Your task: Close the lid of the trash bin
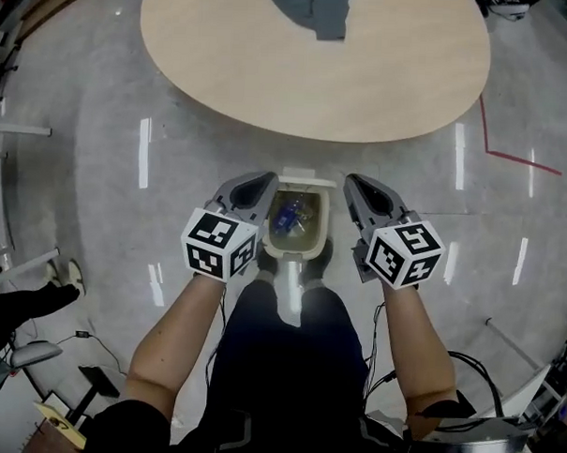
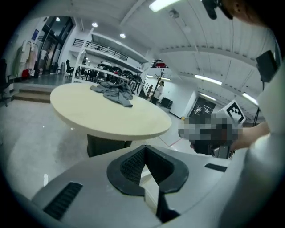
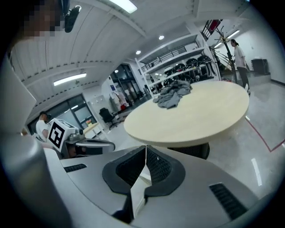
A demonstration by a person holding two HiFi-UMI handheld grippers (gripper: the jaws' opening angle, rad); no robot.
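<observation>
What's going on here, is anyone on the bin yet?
A person stands over the trash bin on the floor, with the left tongs and right tongs on either side of it. Both are shut and empty, and neither seems to touch it. The bin is open, with rubbish visible inside. Its lid seems to stand up at the far edge. Beyond is a round table with a grey cloth.

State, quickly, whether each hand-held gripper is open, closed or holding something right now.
Left hand-held gripper: closed, tips touching, holding nothing.
Right hand-held gripper: closed, tips touching, holding nothing.
</observation>
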